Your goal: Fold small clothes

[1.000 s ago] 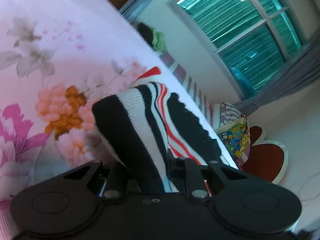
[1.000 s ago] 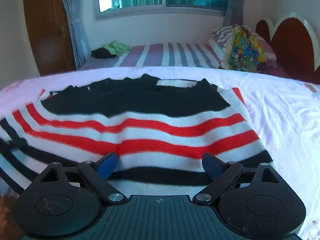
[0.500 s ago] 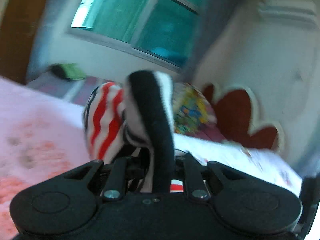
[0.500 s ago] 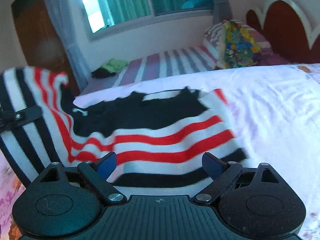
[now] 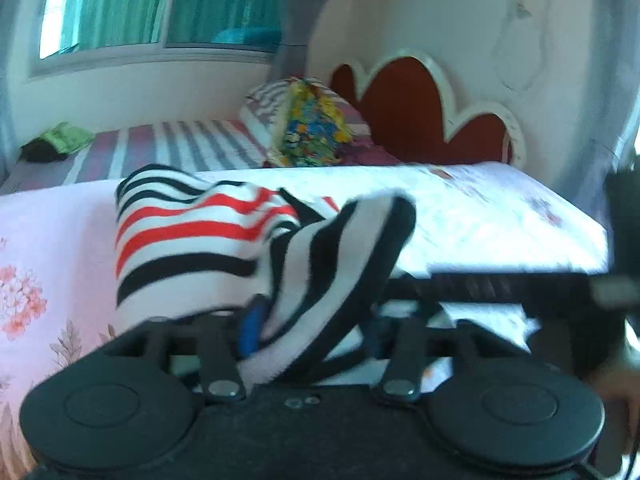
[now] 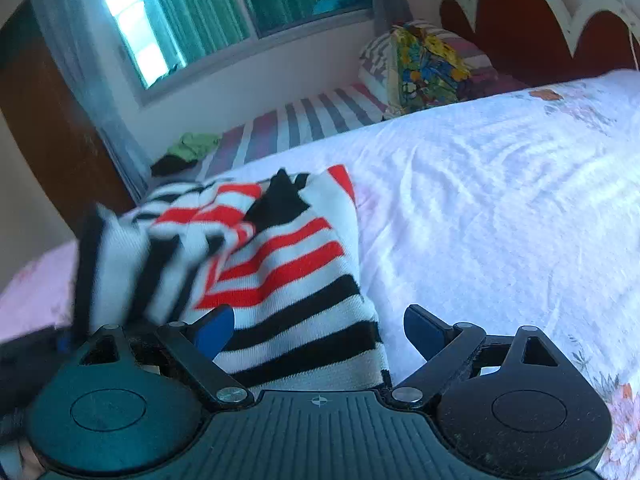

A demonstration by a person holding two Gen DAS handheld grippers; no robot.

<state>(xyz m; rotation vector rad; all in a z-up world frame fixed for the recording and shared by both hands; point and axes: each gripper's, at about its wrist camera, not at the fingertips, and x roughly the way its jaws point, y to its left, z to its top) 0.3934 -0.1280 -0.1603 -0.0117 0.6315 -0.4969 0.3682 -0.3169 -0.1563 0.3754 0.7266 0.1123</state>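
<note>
Striped sweater (image 6: 280,280) spread on the floral bedsheet (image 6: 500,208), well short of the red headboard (image 6: 532,20), with 1 edge lifted and doubled over toward its own middle. Raised edge clamped between the fingers of the left gripper (image 5: 308,328), blue pads pressed on a black-and-white band; held off the sheet, by the look of it, so the flap can be carried across and laid flat as the fold. Left gripper level with the bed, pointed along the mattress toward the headboard, low and close over the near hem. Right gripper (image 6: 320,328) also near the hem, tilted, aimed toward the window side of the headboard, fingers spread wide apart and gripping nothing, 1 blue pad (image 6: 214,326) over the striped cloth and the other (image 6: 424,332) over bare sheet; placed, apparently, to pin or smooth the lower layer. Fold judged partway done. Colourful pillow (image 6: 424,68) beside the headboard.
</note>
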